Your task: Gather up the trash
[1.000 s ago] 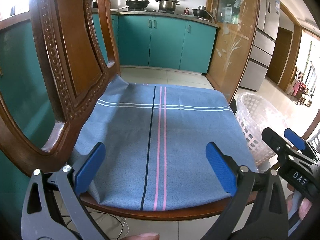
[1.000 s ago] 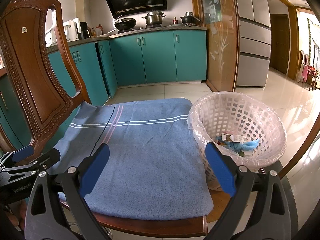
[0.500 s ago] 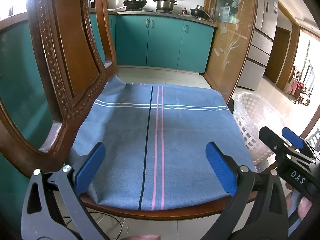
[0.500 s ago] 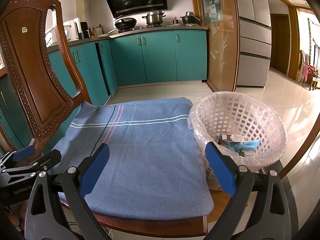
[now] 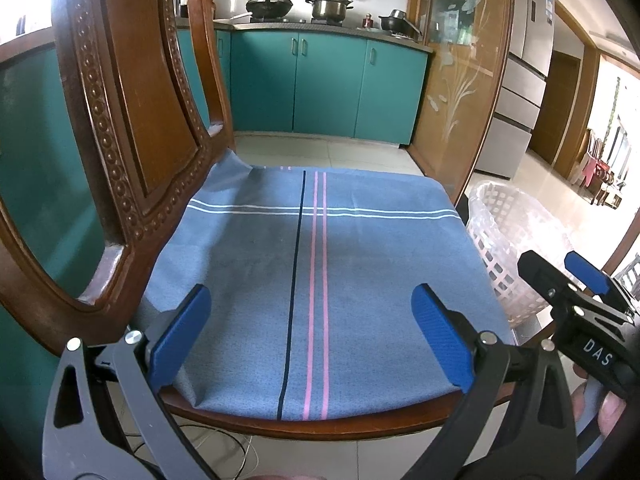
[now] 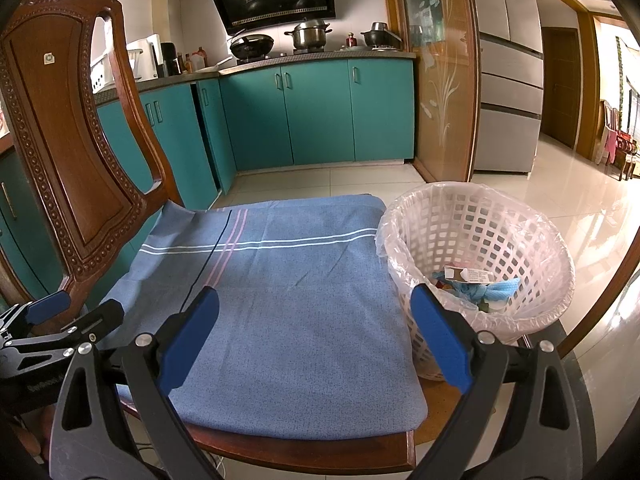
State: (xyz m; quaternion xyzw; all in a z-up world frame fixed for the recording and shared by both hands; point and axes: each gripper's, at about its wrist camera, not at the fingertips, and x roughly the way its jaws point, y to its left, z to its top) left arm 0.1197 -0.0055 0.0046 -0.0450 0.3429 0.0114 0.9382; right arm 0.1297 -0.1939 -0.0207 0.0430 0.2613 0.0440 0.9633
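Observation:
A white lattice trash basket (image 6: 476, 256) lined with a clear bag stands to the right of the chair seat; it also shows in the left wrist view (image 5: 516, 248). Inside it lie a small carton and blue and white wrappers (image 6: 476, 284). My left gripper (image 5: 312, 332) is open and empty over the front of the blue cloth (image 5: 316, 280). My right gripper (image 6: 316, 332) is open and empty over the cloth's front right, just left of the basket. Each gripper shows at the edge of the other's view.
The blue striped cloth (image 6: 276, 304) covers a wooden chair seat. The carved chair back (image 5: 124, 128) rises close on the left. Teal kitchen cabinets (image 6: 320, 112) and a fridge (image 6: 508, 80) stand behind. Thin cables (image 5: 224, 452) lie on the tiled floor under the seat's front edge.
The left gripper has drifted slightly, so the chair back and cloth sit a little differently in its view. The right gripper has barely moved. Both stay open.

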